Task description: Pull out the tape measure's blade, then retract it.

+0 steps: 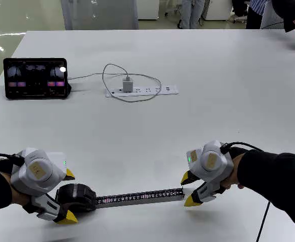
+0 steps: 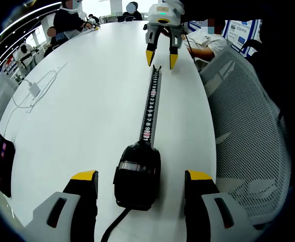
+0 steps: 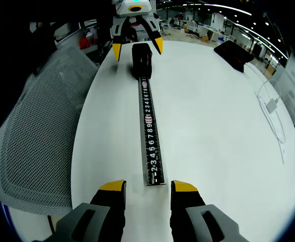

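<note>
Left gripper (image 1: 69, 195) faces right gripper (image 1: 187, 189), both with jaws apart.

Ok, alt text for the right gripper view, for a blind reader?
A tape blade lies pulled out along a white table, its end between the open jaw tips of the right gripper, not gripped. At the far end the black case sits between the open jaws of the left gripper.
</note>
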